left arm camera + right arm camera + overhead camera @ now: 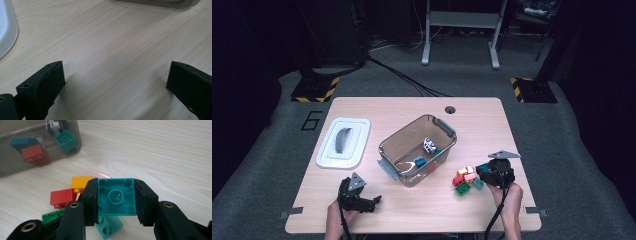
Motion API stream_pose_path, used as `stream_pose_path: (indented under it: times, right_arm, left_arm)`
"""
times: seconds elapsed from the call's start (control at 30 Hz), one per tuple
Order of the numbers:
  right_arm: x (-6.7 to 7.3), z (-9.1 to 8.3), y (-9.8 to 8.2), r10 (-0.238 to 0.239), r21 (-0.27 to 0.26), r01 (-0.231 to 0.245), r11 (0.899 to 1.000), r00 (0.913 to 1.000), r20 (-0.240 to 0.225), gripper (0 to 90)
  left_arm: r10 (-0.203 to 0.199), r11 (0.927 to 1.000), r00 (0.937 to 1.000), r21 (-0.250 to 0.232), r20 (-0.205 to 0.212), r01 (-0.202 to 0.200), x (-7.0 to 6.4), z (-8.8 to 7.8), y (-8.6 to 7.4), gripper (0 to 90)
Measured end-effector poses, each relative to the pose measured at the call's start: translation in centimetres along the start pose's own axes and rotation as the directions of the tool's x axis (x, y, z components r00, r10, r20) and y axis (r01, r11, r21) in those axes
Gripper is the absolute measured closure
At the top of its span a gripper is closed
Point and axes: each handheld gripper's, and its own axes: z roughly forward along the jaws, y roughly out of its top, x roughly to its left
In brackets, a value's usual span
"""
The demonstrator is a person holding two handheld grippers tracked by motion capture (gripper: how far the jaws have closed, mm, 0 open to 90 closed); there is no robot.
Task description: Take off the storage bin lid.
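My right gripper (pixel 115 197) is shut on a teal brick (pixel 116 196), held just above the table with its hollow underside toward the camera. Under and behind it lies a pile of bricks: orange (pixel 80 183), red (pixel 60 198), green (pixel 51 217), pink (pixel 103 176) and another teal one (pixel 110 226). In the high view the right gripper (pixel 486 171) hovers at the right edge of that pile (pixel 465 180). The clear plastic bin (pixel 398 140) holds a few bricks and a black-and-white piece (pixel 429 145). My left gripper (pixel 371 202) rests open near the front left, nothing between its fingers (pixel 47 85).
A white bin lid (pixel 343 142) lies on the table at the left. The bin's wall (pixel 40 147) stands close to the pile, with red, teal and dark blue bricks behind it. Bare wood lies between the left gripper and the bin.
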Motion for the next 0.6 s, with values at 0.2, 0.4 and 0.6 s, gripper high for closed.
stream_pose_path:
  times: [0.2, 0.4, 0.6]
  right_arm:
    - [0.1, 0.7, 1.2, -0.005, -0.006, 0.005, 1.000, 0.9998, -0.021, 58.3]
    - [0.3, 0.9, 2.5, -0.018, -0.007, 0.018, 1.000, 0.9994, -0.029, 58.3]
    - [0.1, 1.0, 3.6, -0.035, -0.011, 0.035, 0.999, 0.9979, -0.053, 58.4]
  left_arm:
    - [0.001, 1.0000, 1.0000, 0.001, 0.000, -0.001, 0.0, 0.0, 0.0, 1.5]
    - [0.002, 1.0000, 1.0000, 0.001, 0.000, -0.002, 0.0, 0.0, 0.0, 1.5]
    - [-0.004, 1.0000, 1.0000, -0.001, 0.003, 0.004, 0.0, 0.0, 0.0, 1.5]
